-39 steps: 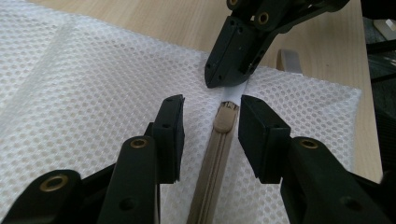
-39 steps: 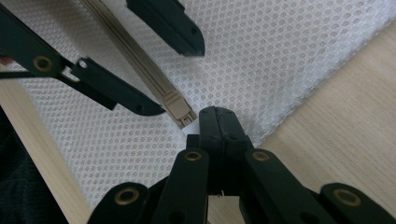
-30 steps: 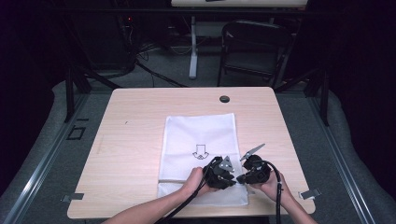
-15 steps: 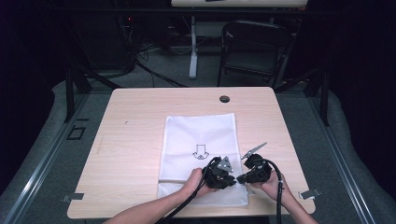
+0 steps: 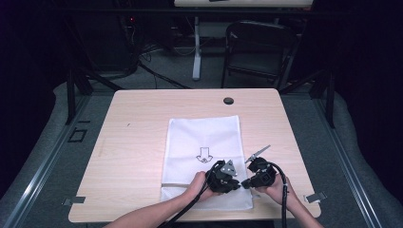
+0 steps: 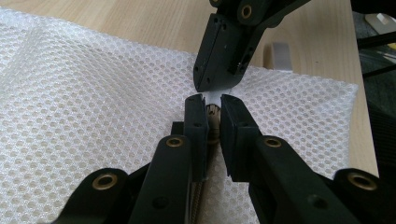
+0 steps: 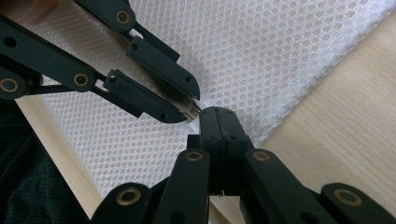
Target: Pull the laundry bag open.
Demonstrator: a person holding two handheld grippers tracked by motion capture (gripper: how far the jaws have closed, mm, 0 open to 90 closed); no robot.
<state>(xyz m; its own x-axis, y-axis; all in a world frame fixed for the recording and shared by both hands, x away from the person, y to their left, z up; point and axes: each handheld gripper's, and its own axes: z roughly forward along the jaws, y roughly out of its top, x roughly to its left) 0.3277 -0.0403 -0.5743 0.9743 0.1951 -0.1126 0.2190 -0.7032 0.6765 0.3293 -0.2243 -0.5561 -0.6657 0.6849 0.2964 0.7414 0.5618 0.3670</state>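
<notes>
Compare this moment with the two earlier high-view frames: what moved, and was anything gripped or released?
Very little changed. The left gripper has just been closing its jaws on the zipper pull of the white mesh bag. The right gripper stays shut, pinching the bag's edge beside it. Both hands, the bag and the table kept their places; nothing was let go.

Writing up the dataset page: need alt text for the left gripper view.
The left gripper has its jaws nearly closed on a small metal zipper pull of a white mesh laundry bag lying on a light wooden table; the right gripper pinches the fabric just beyond.
</notes>
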